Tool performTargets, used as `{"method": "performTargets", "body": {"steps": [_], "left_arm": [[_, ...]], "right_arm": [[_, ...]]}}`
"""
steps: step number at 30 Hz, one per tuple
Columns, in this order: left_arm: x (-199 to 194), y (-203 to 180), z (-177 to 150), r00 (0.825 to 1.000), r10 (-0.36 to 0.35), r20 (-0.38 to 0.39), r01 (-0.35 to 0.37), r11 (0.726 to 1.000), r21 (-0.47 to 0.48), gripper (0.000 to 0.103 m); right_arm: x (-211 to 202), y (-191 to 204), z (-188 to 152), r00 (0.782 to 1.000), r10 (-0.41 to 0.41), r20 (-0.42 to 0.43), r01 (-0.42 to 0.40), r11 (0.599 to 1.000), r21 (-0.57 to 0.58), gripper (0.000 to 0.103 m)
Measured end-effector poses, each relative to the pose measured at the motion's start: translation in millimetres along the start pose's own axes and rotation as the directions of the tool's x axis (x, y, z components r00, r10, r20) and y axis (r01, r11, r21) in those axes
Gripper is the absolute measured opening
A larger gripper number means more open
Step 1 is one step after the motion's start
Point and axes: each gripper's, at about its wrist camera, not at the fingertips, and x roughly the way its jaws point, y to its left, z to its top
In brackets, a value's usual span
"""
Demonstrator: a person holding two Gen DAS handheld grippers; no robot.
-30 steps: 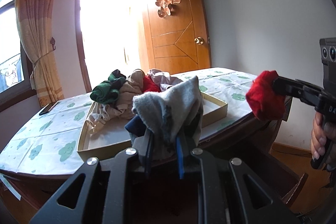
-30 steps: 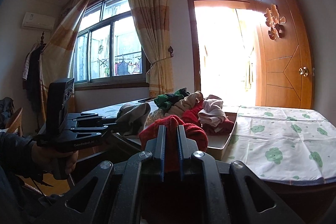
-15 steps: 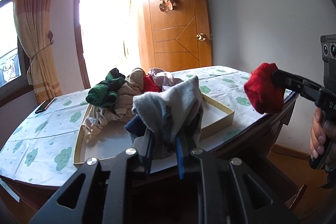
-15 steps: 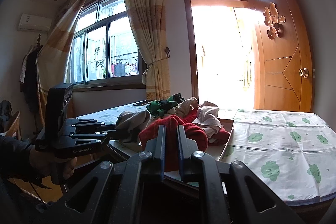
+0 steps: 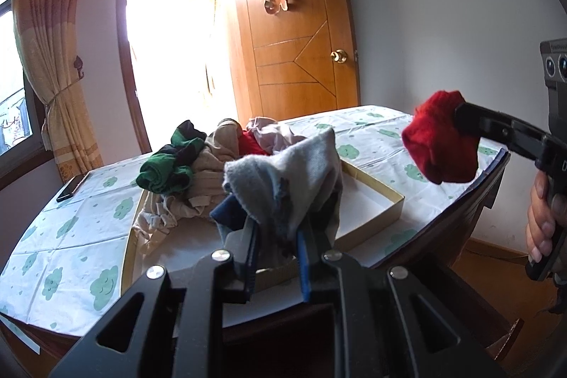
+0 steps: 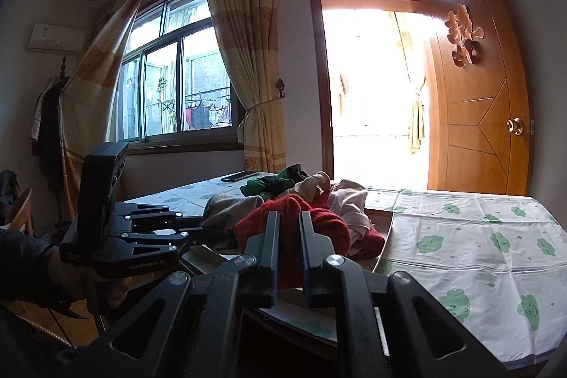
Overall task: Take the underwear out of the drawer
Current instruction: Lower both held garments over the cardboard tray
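Each hand-held gripper is matte black: the left hand-held gripper (image 5: 276,236) and right hand-held gripper (image 6: 287,236) have angular cut-out linkages, silver round screws and blue ridged finger pads (image 6: 273,247). White "GenRobot.AI" lettering marks one side. A dark sleeve (image 6: 21,268) covers the left forearm.

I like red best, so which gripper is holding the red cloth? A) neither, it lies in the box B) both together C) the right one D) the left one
C: the right gripper is shut on the red cloth, lifted clear of the box, while the left gripper holds the grey cloth.
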Motion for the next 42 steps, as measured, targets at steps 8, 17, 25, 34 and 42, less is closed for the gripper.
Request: {"method": "performTargets", "body": {"steps": [8,17,25,34,42], "left_arm": [[20,3,15,0.999,-0.004,-0.047,0.003,1.000,-0.009,0.017],[42,6,24,0.995,-0.005,-0.101,0.003,1.000,-0.022,0.017],[55,1,31,0.992,0.003,-0.126,-0.004,1.000,-0.004,0.017],[70,2,43,0.985,-0.012,-0.174,0.008,1.000,-0.021,0.017],[93,7,38,0.960,-0.033,-0.279,0.011,0.997,-0.082,0.017]], "right_arm": [[19,-15,12,1.000,-0.007,-0.017,0.008,0.999,0.037,0.011],[45,-29,14,0.998,-0.024,-0.059,0.027,0.998,0.056,0.011],[64,-37,18,0.995,-0.035,-0.092,0.040,0.998,0.051,0.011],[84,-41,25,0.990,-0.036,-0.135,0.044,0.997,0.058,0.011],[112,-49,15,0.970,-0.036,-0.242,0.063,0.992,0.107,0.011]]}}
